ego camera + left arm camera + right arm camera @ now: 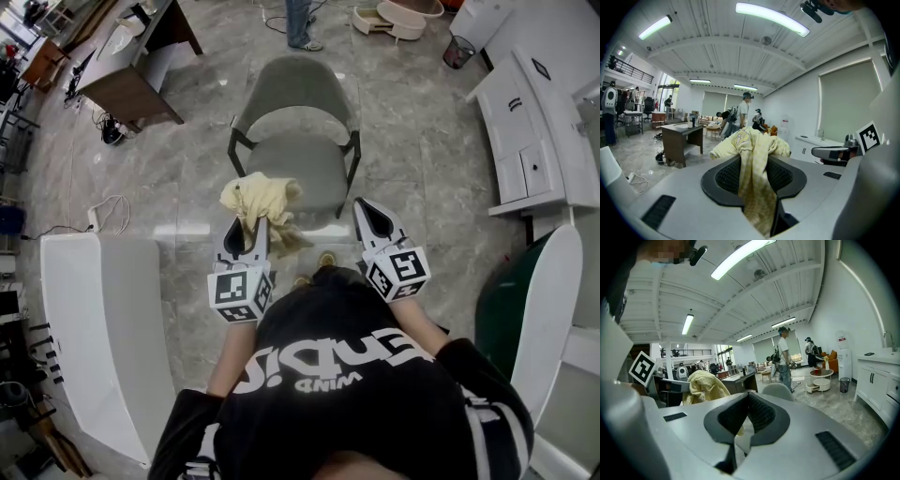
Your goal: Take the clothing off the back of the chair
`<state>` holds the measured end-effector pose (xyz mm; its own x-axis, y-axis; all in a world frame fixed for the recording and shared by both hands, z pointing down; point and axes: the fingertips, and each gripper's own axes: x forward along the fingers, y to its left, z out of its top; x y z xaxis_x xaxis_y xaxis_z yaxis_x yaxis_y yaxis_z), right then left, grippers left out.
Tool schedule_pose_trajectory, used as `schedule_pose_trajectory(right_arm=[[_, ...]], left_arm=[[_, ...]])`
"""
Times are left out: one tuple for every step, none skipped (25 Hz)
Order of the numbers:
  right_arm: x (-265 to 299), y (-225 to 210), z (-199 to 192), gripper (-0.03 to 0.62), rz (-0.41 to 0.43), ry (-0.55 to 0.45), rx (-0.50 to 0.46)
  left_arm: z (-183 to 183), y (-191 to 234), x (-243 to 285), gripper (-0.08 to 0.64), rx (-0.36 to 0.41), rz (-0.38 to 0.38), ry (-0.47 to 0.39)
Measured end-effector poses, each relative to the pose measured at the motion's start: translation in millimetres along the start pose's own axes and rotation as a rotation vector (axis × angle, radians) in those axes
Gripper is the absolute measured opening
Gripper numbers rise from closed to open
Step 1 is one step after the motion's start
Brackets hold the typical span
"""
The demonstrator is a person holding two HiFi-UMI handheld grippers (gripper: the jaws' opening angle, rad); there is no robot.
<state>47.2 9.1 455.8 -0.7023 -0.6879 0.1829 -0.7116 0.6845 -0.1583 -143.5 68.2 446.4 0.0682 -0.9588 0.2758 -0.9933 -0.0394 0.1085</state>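
Observation:
A grey chair (298,77) stands on the stone floor in front of me, its backrest bare. A crumpled pale yellow garment (262,199) hangs at the seat's front left corner, held up in my left gripper (255,227). In the left gripper view the cloth (752,157) bunches over the tips and drapes down between the jaws, which are shut on it. My right gripper (368,212) hovers at the seat's front right corner. Its black pads meet at the tip (749,397) with nothing between them. From there the garment (705,385) shows to the left and the chair's back (778,391) straight ahead.
A brown desk (131,66) stands at the far left and a white cabinet (534,131) along the right. A white counter (103,328) is close on my left. A person (298,23) stands beyond the chair, near round white tables (408,14) and a bin (457,52). A cable (103,216) lies on the floor.

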Motion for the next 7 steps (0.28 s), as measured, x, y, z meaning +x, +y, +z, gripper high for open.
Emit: schedule_pose_trajectory(right_arm=[[0.7,0.3,-0.1,0.014,0.002,0.002,0.000],[1.2,0.7,-0.3,0.014,0.004,0.005,0.000],[1.7,1.1,-0.8,0.014,0.005,0.006,0.000],[2.2,1.7,-1.6,0.014,0.007,0.008,0.000],[3.0,2.4,-2.4,0.014,0.010,0.010,0.000],[3.9,3.2,-3.2,0.014,0.012,0.011,0.001],[4.8,4.0,-4.0,0.014,0.015,0.012,0.001]], left_arm=[[0.4,0.6,0.2,0.149,-0.001,0.000,0.001],[0.4,1.1,0.3,0.149,-0.002,0.001,0.002],[0.2,1.6,0.5,0.149,-0.003,0.001,0.004],[-0.3,2.2,0.8,0.149,-0.004,0.001,0.005],[-0.7,2.8,1.2,0.149,-0.003,0.001,0.007],[-1.0,3.5,1.7,0.149,-0.002,0.001,0.008],[-1.3,4.2,2.2,0.149,-0.001,0.001,0.008]])
